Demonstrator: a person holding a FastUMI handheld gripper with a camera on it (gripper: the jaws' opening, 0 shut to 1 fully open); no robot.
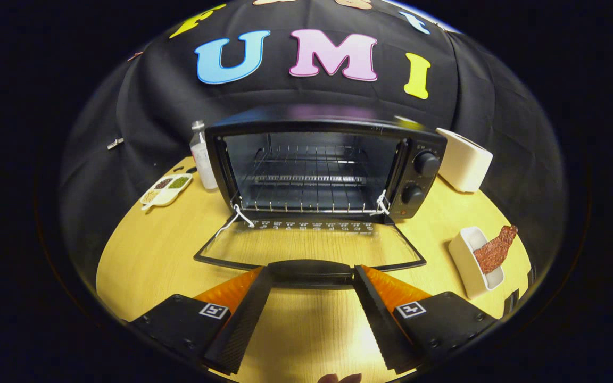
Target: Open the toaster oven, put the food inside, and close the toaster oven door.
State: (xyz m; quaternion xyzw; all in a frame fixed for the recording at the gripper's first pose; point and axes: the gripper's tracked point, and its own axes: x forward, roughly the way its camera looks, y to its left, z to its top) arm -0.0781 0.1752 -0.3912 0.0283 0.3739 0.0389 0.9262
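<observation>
The gripper (312,271) has its 2 fingers spread wide, released, with ribbed inner faces angling toward each other at the tips. Between the tips sits the rounded dark handle (311,267) of the oven door; whether the tips touch its ends cannot be told, and neither finger presses on it.

Just ahead, the door (306,243) lies folded flat on the table (141,260), a glass pane in a thin dark frame through which the pale wood grain shows. A white cord runs at each hinge corner. Beyond the door the toaster oven (322,165) stands open, a boxy black metal body with a wire rack (306,205) across its cavity and 2 round knobs (426,163) stacked on its right panel.

The food (494,250), a reddish-brown, rough-surfaced strip, leans out of a small white rectangular dish (469,263) to the right of the right finger, well apart from the oven's mouth.

Left of the oven stand a clear bottle (203,159) and a white divided tray (165,189) holding 4 small heaps of grains. A cream, rounded-edge box (463,159) stands right of the oven.
</observation>
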